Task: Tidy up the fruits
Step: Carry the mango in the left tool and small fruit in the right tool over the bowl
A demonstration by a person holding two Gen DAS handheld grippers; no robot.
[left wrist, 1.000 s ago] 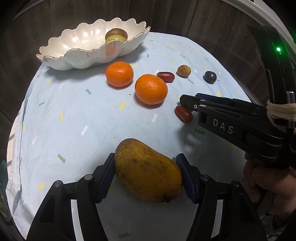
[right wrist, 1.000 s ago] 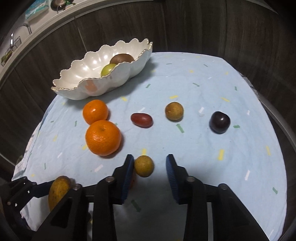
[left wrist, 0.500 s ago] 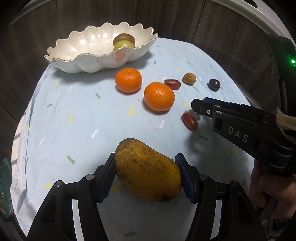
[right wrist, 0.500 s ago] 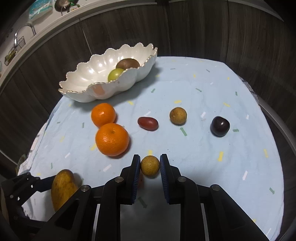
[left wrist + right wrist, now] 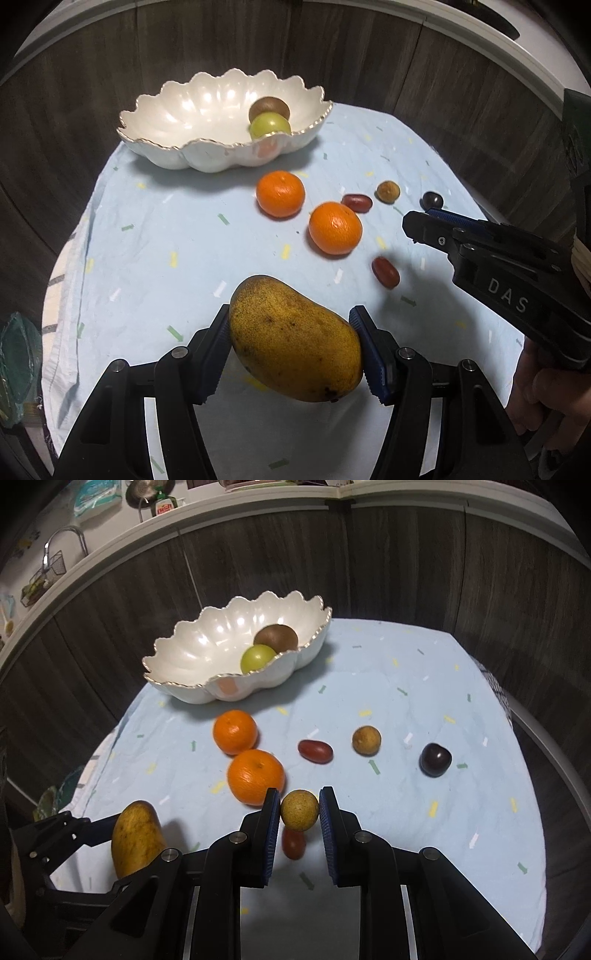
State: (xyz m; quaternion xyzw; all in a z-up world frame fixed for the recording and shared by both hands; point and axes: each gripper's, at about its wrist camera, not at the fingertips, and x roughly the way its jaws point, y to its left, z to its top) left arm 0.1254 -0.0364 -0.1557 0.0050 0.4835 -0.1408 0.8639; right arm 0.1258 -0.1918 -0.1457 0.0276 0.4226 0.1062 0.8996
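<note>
Left gripper (image 5: pixel 293 341): clamped on a yellow mango (image 5: pixel 295 338), held clear of the cloth-covered bench (image 5: pixel 155 236). Right gripper (image 5: pixel 298 812): nearly closed, pinching a small tan round fruit (image 5: pixel 299 809), apparently lifted above a red oblong fruit (image 5: pixel 293 843) on the cloth. White scalloped bowl (image 5: pixel 192 657), far side of the bench: one green fruit (image 5: pixel 258 658), one brown fruit (image 5: pixel 276 637). Loose on the cloth: two oranges (image 5: pixel 255 776) touching or nearly so, a second red oblong fruit (image 5: pixel 315 751), a second tan round fruit (image 5: pixel 366 740), one dark plum (image 5: pixel 435 759).
</note>
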